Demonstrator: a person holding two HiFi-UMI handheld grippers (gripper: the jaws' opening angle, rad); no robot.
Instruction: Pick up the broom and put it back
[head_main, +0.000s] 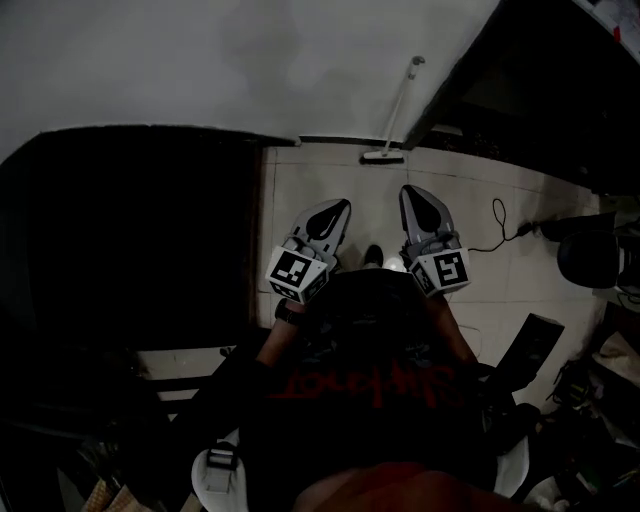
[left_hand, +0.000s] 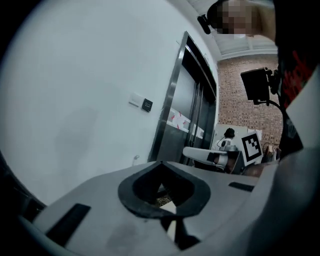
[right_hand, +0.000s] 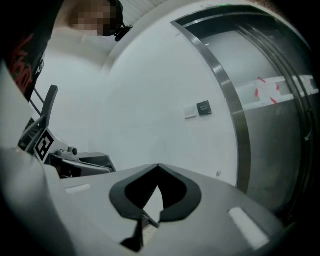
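The broom (head_main: 396, 108) leans upright against the white wall, its pale handle running up from a flat head (head_main: 383, 157) on the tiled floor. My left gripper (head_main: 335, 208) and right gripper (head_main: 415, 192) are held side by side in front of my body, short of the broom and pointing toward the wall. Both are shut with nothing between their jaws. In the left gripper view the left gripper's (left_hand: 161, 162) tips meet, and in the right gripper view the right gripper's (right_hand: 158, 165) do too. A small rounded tip (right_hand: 218, 173) low on the wall may be the broom's handle end.
A dark opening (head_main: 130, 230) lies to my left. A steel-framed lift door (left_hand: 172, 115) with a wall panel (left_hand: 146, 104) is beside the white wall. A black cable (head_main: 498, 225) and dark equipment (head_main: 590, 250) sit on the floor at the right.
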